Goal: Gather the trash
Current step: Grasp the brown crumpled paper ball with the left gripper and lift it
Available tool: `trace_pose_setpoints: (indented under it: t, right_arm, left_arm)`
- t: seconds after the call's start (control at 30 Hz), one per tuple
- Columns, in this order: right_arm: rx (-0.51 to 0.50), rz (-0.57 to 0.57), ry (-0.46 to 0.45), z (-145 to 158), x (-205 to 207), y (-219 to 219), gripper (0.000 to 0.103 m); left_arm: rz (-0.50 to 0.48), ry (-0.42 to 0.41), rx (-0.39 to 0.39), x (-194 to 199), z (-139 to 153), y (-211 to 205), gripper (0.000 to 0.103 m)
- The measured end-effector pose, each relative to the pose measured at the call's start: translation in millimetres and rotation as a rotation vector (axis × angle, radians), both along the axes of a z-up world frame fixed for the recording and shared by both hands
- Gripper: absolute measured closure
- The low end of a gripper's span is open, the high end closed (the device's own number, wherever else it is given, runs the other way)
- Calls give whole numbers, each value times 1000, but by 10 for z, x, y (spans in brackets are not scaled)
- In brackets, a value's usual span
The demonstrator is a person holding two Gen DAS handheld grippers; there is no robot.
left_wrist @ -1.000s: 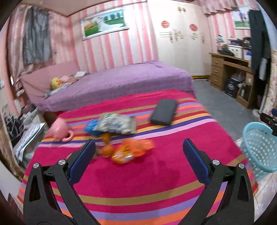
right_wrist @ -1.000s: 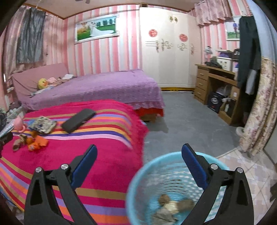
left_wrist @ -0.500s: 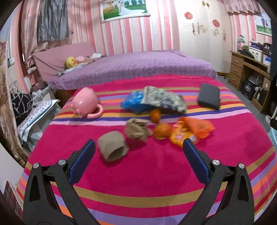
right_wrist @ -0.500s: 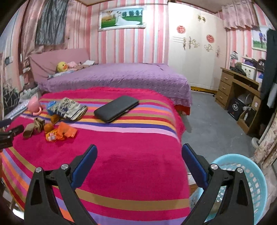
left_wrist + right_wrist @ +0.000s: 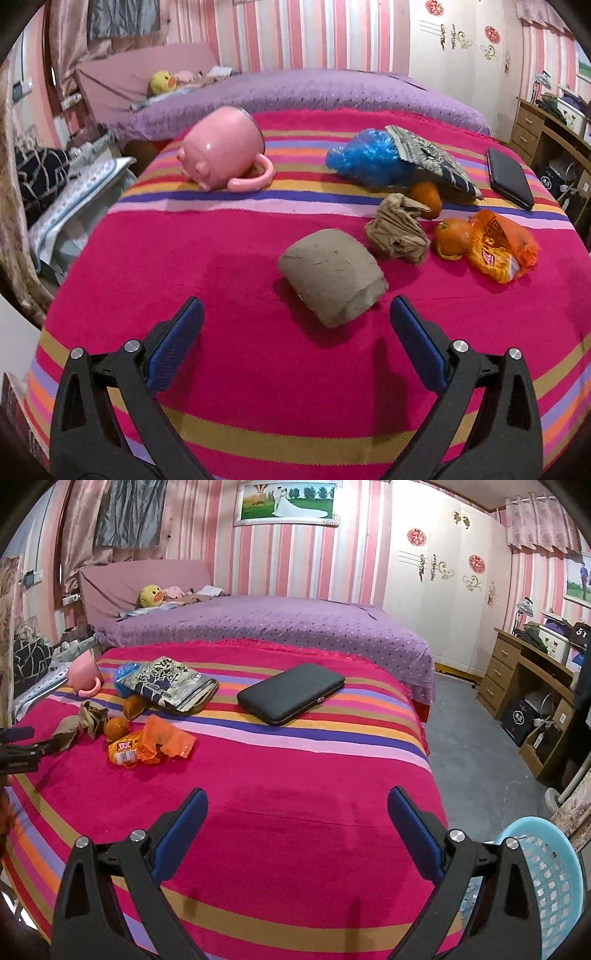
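Blue basket [image 5: 554, 878] beside bed; its contents hidden.

My patterned pouch [image 5: 430, 158] covers part of the blue bag [image 5: 369, 158] and most of one orange [image 5: 426, 195]. The basket [image 5: 554, 882] is cut off by the right wrist view's edge, its inside hidden. The print on the orange wrapper [image 5: 498, 251] is too small to read.
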State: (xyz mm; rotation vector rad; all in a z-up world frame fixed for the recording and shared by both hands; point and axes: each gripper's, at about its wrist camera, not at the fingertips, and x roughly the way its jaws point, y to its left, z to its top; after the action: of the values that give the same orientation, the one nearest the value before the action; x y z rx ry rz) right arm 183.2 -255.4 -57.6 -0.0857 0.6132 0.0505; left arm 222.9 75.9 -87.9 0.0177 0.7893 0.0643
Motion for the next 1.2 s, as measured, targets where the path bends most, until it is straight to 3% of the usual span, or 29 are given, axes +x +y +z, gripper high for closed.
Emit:
trace_pose_setpoints:
  t: [0.07, 0.13, 0.2, 0.27, 0.4, 0.53, 0.6, 0.7, 0.97, 1.2]
  right_arm:
    - [-1, 5, 4, -5, 10, 27, 7]
    - [-4, 6, 7, -15, 24, 61, 7]
    - [-2, 3, 11, -20, 41, 104, 7]
    - [5, 0, 14, -20, 59, 148, 7]
    - [11, 11, 22, -27, 112, 316, 7]
    - [-3, 21, 23, -42, 135, 511, 7]
    - [-12, 34, 29, -49, 149, 638, 7]
    - [-18, 70, 33, -57, 152, 801, 7]
    - [-51, 165, 58, -101, 356, 1303, 7]
    - [-81, 203, 126, -223, 638, 1569, 8]
  left_arm:
    - [-12, 1, -9, 27, 2, 0, 6]
    - [-9, 6, -1, 55, -9, -6, 13]
    - [-19, 29, -20, 96, -43, 6, 34]
    - [-19, 29, -25, 94, -50, -6, 38]
    - [-42, 29, -44, 69, -45, -35, 66]
    - [-42, 22, -23, 38, -25, -40, 82]
    - [-35, 15, -36, 23, 6, 18, 95]
    - [-16, 6, -59, 8, 46, 148, 98]
    - [52, -54, -31, -38, 218, 397, 99]
    - [67, -53, -27, -26, 209, 474, 99]
